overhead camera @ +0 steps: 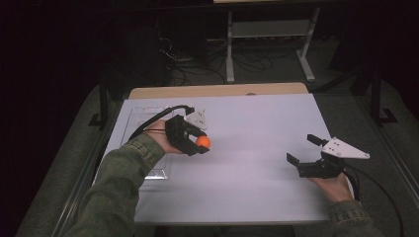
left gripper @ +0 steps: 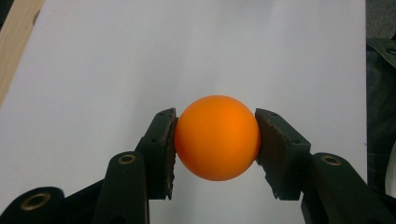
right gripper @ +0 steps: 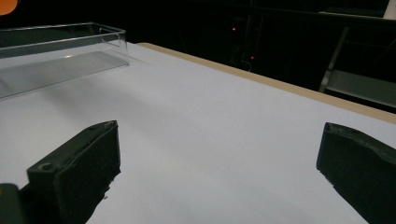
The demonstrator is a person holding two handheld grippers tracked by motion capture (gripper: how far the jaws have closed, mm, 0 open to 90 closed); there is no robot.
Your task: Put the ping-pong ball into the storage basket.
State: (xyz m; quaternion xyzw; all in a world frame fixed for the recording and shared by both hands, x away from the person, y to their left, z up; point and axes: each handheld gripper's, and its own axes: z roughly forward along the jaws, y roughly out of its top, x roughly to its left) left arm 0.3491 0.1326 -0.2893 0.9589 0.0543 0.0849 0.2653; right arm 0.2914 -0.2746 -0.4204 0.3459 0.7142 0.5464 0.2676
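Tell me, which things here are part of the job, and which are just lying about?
Likely part of the job:
- small round orange ball, clamped in the left tool
- clear plastic tray at the table's left
- right tool, open, holding nothing

Just lying about:
- white metal frame beyond the table
- floor cables

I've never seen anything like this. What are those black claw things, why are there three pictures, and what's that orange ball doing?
A person sits at a white table holding a hand-operated claw in each hand. One picture looks down from above; the other two come from small cameras riding on each claw. The left gripper is pinching an orange ball between its two pads, one on each side. The right gripper is wide open and holds nothing. A clear plastic tray lies on the table's left side.
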